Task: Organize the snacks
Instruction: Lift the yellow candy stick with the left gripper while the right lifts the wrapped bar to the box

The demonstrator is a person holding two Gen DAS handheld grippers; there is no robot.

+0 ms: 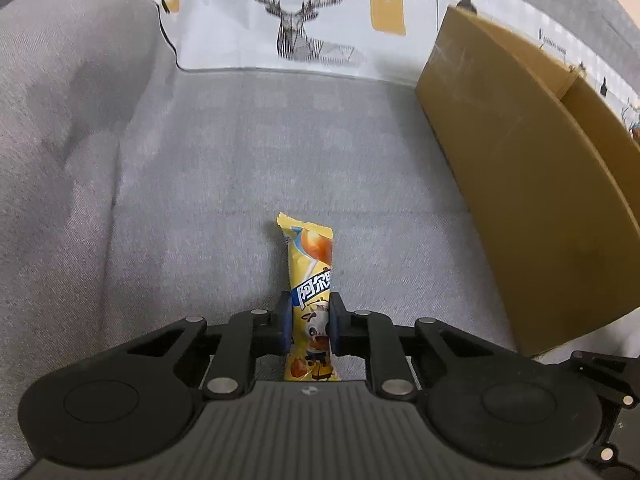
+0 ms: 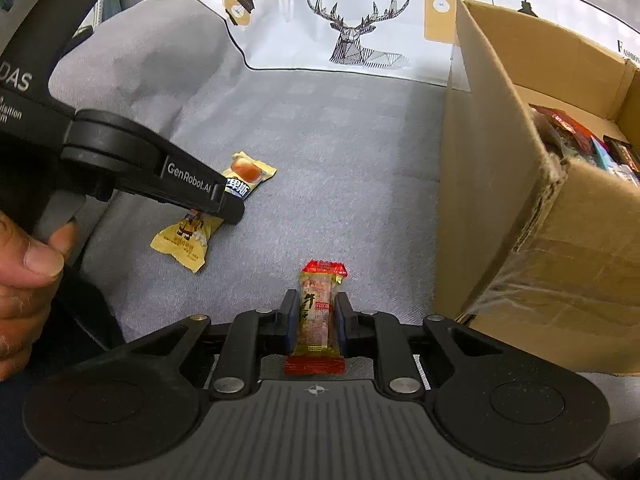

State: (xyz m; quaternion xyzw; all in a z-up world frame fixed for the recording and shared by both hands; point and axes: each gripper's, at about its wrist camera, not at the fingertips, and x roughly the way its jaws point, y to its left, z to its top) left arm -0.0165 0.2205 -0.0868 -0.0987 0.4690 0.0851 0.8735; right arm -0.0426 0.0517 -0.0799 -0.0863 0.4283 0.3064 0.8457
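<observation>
1. Nearest to my right wrist camera, the right gripper is clenched on a red-ended snack packet. The packet stands lengthwise between the fingers, and both pads press its clear middle section. Its red ends stick out front and back.

2. Nearest to my left wrist camera, the left gripper grasps a yellow candy packet around its lower half. The pads bear on both sides, and the packet's far end lies forward on the cloth.

3. From the right wrist view I confirm item 2: the same yellow packet lies on the grey bedspread, with the left gripper's finger across its middle. A hand holds that gripper's handle at the left edge of the frame.

4. Both packets sit on the grey bedspread, well apart from each other, the yellow one to the left of the red one.

5. To the right of the red packet stands an open cardboard box. Its near corner is torn and taped. Several dark and red snack packets lie inside it; I cannot tell their kinds.

6. Farthest off, a white fabric with a deer print and yellow lamp motifs lies beyond the grey cloth.
</observation>
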